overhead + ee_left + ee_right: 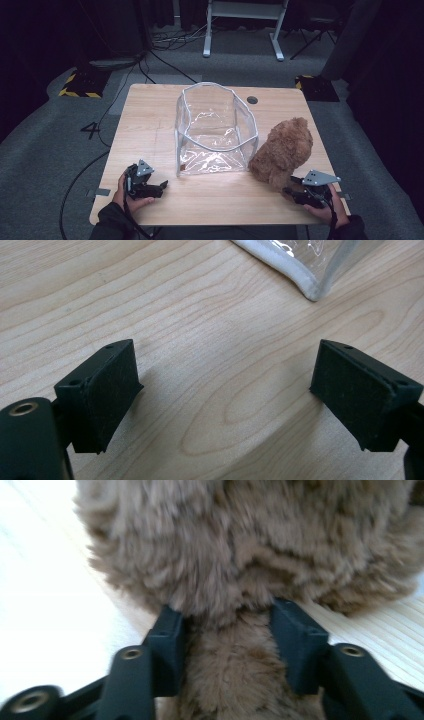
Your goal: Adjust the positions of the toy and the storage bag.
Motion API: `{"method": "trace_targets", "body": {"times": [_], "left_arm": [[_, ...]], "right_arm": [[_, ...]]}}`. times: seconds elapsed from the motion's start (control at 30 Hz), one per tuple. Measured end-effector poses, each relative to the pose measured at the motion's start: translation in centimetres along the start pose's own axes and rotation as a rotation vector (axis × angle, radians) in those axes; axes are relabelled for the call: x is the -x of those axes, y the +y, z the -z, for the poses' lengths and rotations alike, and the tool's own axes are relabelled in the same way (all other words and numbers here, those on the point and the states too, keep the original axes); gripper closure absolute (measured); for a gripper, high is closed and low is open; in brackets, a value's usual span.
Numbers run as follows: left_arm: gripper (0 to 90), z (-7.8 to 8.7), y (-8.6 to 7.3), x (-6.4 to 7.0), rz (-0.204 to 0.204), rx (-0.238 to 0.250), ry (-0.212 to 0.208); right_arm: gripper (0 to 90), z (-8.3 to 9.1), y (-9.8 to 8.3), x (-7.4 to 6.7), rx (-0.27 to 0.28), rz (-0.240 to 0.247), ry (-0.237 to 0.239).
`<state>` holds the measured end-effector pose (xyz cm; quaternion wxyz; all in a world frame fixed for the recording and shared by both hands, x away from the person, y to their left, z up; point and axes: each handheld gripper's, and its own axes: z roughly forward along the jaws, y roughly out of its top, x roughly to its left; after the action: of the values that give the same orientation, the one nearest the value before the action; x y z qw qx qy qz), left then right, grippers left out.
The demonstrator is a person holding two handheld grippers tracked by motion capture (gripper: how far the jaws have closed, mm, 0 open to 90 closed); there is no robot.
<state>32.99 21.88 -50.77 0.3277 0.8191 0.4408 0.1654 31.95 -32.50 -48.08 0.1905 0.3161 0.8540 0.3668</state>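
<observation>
A brown furry plush toy [282,152] sits on the wooden table [150,115] at the right, leaning against a clear plastic bag with white trim [215,127] that stands open at the middle. My right gripper [288,191] lies low at the toy's near side. In the right gripper view its jaws [227,640] press from both sides on a furry limb [225,675] of the toy. My left gripper [161,188] rests near the front left of the table, open, with bare wood between its pads [225,395]. A corner of the bag [305,282] shows beyond it.
A round cable hole [252,100] sits at the table's far edge. Beyond the table are grey carpet, cables [170,40], a white desk frame [245,20] and yellow-black floor marks [80,87]. Bare wood stretches left of the bag and along the front edge.
</observation>
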Motion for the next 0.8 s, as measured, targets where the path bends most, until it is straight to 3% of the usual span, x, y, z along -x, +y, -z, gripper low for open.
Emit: {"method": "trace_targets", "body": {"times": [0.4,0.53,0.8], "left_arm": [[11.9,0.0,0.0,0.0,0.0,0.0,-0.001],[11.9,0.0,0.0,0.0,-0.002,-0.001,0.002],[11.9,-0.1,0.1,0.1,0.0,0.001,-0.002]], "right_arm": [[67.4,-0.1,-0.3,0.5,-0.006,0.029,0.017],[73.0,0.3,-0.4,1.0,-0.009,0.055,0.0],[74.2,0.8,-1.1,2.2,0.004,0.025,0.018]]}}
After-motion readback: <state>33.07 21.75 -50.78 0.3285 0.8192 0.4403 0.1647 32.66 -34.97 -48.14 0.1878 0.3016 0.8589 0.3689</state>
